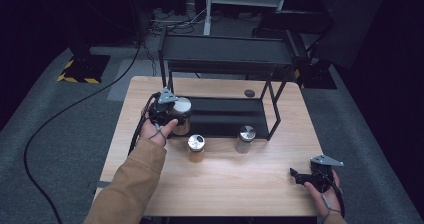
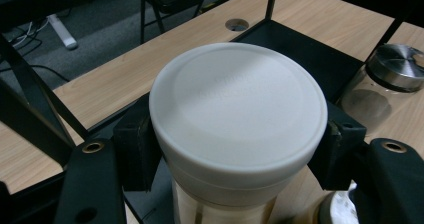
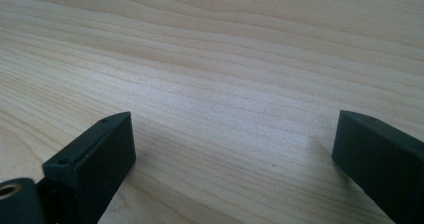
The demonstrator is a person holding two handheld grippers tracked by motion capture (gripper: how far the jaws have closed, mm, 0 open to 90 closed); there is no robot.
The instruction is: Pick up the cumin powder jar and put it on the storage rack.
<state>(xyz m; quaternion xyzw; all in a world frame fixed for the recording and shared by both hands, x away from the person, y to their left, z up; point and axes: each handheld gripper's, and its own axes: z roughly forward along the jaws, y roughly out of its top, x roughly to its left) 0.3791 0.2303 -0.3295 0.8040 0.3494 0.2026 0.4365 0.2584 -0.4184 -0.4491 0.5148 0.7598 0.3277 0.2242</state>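
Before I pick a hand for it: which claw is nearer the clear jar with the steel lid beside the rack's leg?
Left. The left claw, shut on the white-lidded jar, sits two jars left of the steel-lidded jar. The right claw rests open at the table's near right corner, farther off.

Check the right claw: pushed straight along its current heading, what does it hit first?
Probably just bare table. The right claw is open, angled down at the wood, and nothing lies ahead of it as far as its own view shows.

Dim dark room, table [image 1: 225, 179] lit from above, glare patch, soft close-up blur
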